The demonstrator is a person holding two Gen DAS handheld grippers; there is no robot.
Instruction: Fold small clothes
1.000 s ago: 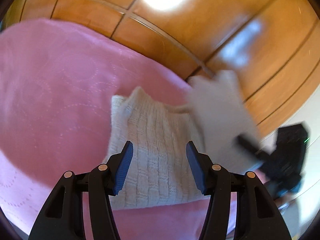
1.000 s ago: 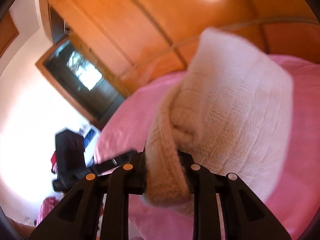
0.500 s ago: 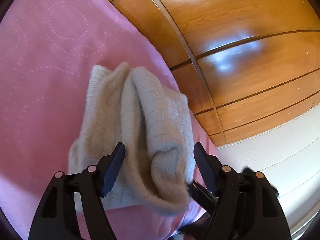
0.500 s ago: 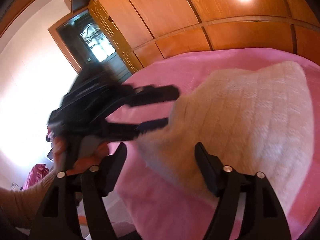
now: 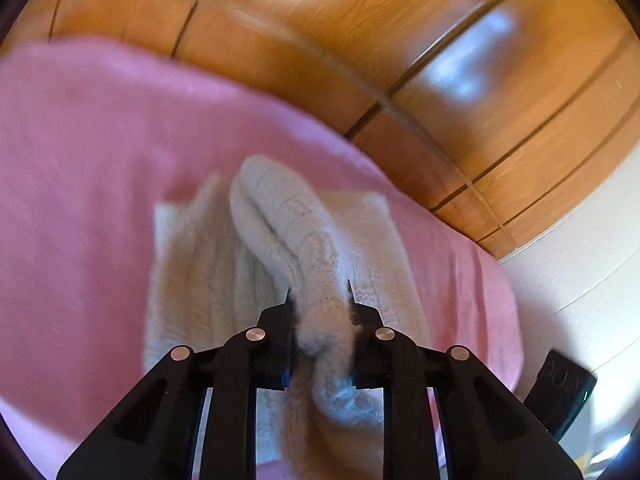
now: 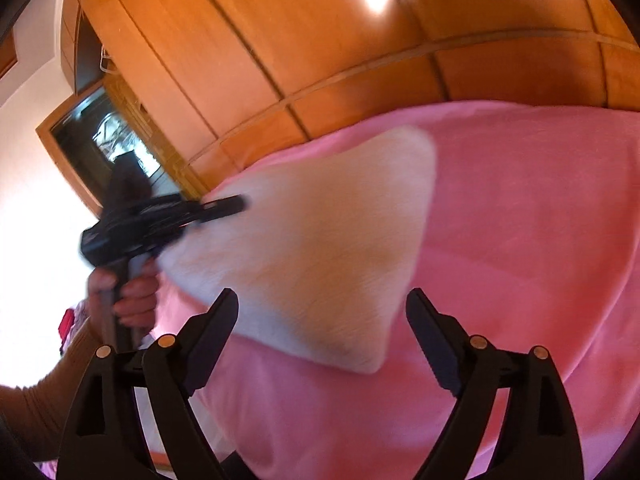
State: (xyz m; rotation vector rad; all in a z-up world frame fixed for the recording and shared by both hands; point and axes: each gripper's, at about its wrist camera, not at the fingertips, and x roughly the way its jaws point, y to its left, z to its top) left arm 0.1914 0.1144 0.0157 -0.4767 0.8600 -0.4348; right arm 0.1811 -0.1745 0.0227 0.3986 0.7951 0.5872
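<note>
Knit garment (image 5: 276, 248), cream-coloured, lies on the pink bedspread (image 5: 80, 168), partly folded, with one bunched edge lifted off it. Left gripper (image 5: 320, 300): fingers pressed together on that bunched edge, pinching a thick roll of knit between the pads; the fabric spills down past the fingers toward the camera. In the right wrist view the same garment (image 6: 320, 240) shows as a blurred, roughly triangular sheet on the bedspread (image 6: 520, 240), one corner drawn up to the left gripper (image 6: 232, 204), which enters from the garment's left side with the person's hand (image 6: 128, 296) on its handle. Right gripper (image 6: 322, 334): fingers spread wide, holding nothing, hovering just at the garment's near edge, not touching as far as can be seen. Wooden wardrobe panels (image 6: 320, 40) rise beyond the far side of the garment. Dark framed opening (image 6: 100, 136) sits left of the garment, behind the left gripper. Both views are motion-blurred.
</note>
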